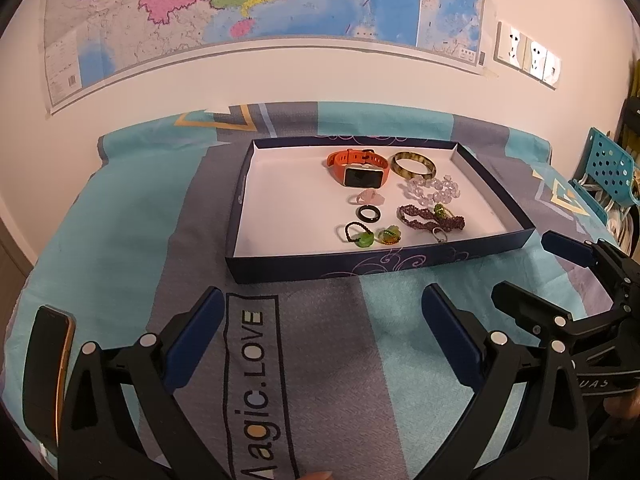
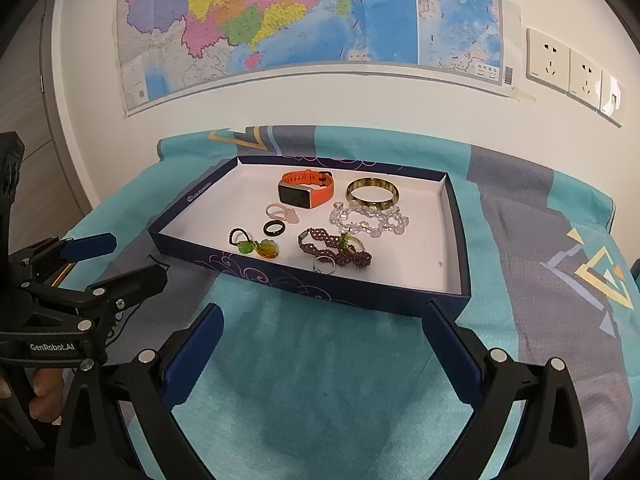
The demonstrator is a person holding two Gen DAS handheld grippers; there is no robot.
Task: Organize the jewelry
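Left gripper [image 1: 322, 312] and right gripper [image 2: 322, 328] both hover wide open, empty, short of the shallow navy cardboard tray [image 2: 454, 240]; the jewelry, orange-strapped smartwatch [image 2: 306, 190] included, sits loosely gathered inside, so sorting looks nearly finished.

Wall map [image 1: 256, 4], outlets [image 2: 568, 68], patterned cloth [image 2: 320, 380], phone [image 1: 46, 368] at left.

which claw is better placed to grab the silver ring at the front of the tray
Probably the right claw: it is open and faces the tray's front wall near the silver ring. The left claw, also open, sits further to the left, over the cloth.
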